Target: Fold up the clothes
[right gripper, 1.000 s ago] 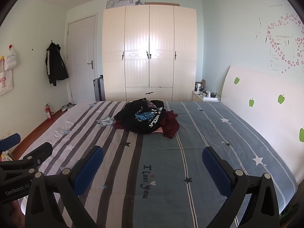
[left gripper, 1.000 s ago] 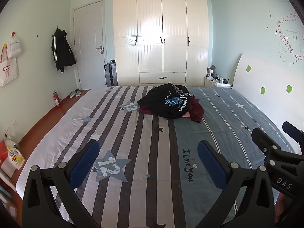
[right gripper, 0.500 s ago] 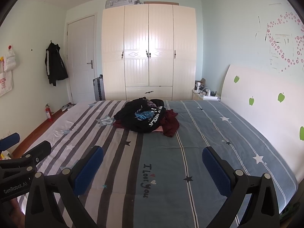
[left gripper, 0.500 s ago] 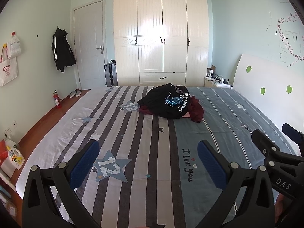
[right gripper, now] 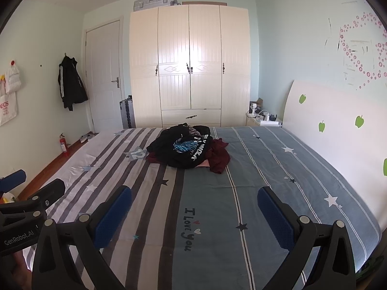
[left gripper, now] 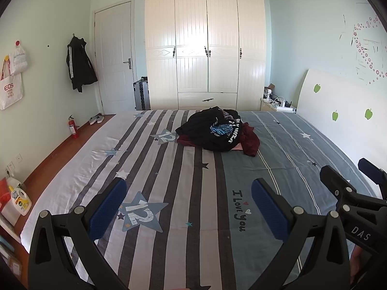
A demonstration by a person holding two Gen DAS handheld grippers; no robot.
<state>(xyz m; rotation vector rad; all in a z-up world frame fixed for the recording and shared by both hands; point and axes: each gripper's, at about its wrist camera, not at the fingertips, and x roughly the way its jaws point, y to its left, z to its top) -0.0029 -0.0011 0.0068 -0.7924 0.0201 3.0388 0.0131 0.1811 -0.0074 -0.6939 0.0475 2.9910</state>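
Black and maroon clothes pile (left gripper: pixel 219 130) lies heaped mid-bed on the striped bed (left gripper: pixel 169 169), well apart from both tools. Left tool (left gripper: pixel 188 201) and right tool (right gripper: pixel 194 213) gape wide, empty.

Unfolded clothes (left gripper: pixel 217 130) heaped on the bed (left gripper: pixel 169 181)

A black top with white lettering and a blue graphic lies crumpled on top; a dark red garment (left gripper: pixel 250 141) spills out at the headboard side, with pink fabric showing beneath, toward the bed's far edge.
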